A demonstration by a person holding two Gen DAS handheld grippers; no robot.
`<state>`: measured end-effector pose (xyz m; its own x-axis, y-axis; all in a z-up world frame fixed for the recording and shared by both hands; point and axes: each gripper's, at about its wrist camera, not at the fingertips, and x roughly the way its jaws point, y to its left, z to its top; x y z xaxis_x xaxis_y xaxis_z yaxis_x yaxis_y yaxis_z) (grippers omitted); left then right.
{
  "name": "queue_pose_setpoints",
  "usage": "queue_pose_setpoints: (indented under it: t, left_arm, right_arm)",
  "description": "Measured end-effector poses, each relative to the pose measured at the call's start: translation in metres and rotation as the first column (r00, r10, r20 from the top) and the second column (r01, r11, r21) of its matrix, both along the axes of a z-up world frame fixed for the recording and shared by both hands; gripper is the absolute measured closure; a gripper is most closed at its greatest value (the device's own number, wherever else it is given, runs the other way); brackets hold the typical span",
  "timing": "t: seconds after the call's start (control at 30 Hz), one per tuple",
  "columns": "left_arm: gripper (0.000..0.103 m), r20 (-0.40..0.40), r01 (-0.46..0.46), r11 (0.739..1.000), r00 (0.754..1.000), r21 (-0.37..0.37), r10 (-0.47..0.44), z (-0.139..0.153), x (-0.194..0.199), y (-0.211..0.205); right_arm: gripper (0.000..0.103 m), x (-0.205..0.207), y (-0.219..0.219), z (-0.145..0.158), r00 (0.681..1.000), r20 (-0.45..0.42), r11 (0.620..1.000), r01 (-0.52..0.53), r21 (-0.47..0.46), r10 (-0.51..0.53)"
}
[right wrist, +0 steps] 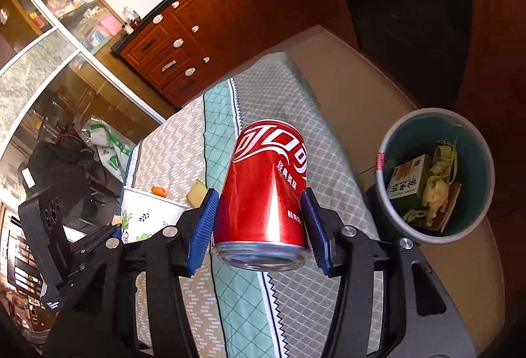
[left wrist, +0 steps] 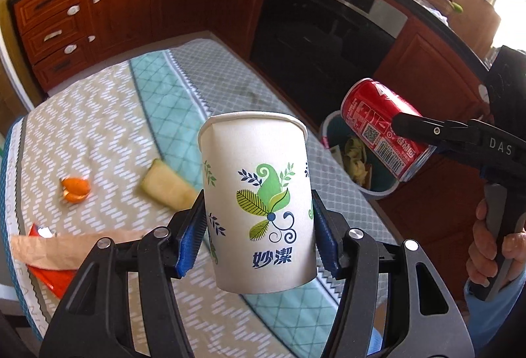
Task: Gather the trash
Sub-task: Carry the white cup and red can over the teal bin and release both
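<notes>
Paper cup: white, green leaf print, blue characters 妙潔; upright, mouth up, pinched between the blue pads of the left gripper, lifted above the tablecloth.
Red can: cola can with white Chinese script, barcode and QR code on its side; clamped by the right gripper, base toward the camera, held off the table's right edge.
Bin: teal inside, on the floor beside the table's right edge; holds a printed carton and yellowish peel.
Tabletop: orange peel, pale rind, brown paper over a red wrapper near the left edge.
</notes>
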<state>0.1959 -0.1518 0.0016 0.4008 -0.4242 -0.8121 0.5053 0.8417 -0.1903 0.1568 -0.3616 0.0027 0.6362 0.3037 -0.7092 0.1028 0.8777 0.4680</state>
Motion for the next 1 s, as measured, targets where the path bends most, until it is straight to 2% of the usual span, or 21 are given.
queue_pose_setpoints:
  t: [0.27, 0.5, 0.83, 0.87, 0.97, 1.0]
  left_arm:
    - [0.043, -0.007, 0.187, 0.982, 0.982, 0.007, -0.187, -0.008, 0.010, -0.124]
    - [0.043, -0.072, 0.250, 0.968, 0.966, 0.027, -0.247, -0.046, 0.029, -0.205]
    - [0.041, -0.144, 0.290, 0.955, 0.949, 0.055, -0.280, -0.097, 0.055, -0.276]
    - [0.040, -0.149, 0.289, 0.955, 0.949, 0.060, -0.278, -0.100, 0.057, -0.280]
    - [0.026, -0.148, 0.280, 0.956, 0.952, 0.083, -0.266, -0.109, 0.062, -0.286]
    - [0.025, -0.137, 0.272, 0.958, 0.956, 0.094, -0.258, -0.110, 0.063, -0.286]
  right_arm:
    - [0.054, -0.035, -0.101, -0.014, 0.982, -0.024, 0.982, 0.190, -0.001, -0.190]
    - [0.054, -0.044, -0.159, -0.042, 0.955, -0.078, 0.957, 0.290, 0.017, -0.288]
    - [0.054, -0.037, -0.199, -0.074, 0.932, -0.138, 0.940, 0.340, 0.015, -0.335]
    - [0.054, -0.035, -0.201, -0.076, 0.931, -0.142, 0.940, 0.342, 0.013, -0.337]
    - [0.054, -0.031, -0.205, -0.082, 0.928, -0.151, 0.939, 0.345, 0.005, -0.340]
    - [0.054, -0.030, -0.205, -0.083, 0.928, -0.154, 0.939, 0.345, 0.003, -0.340]
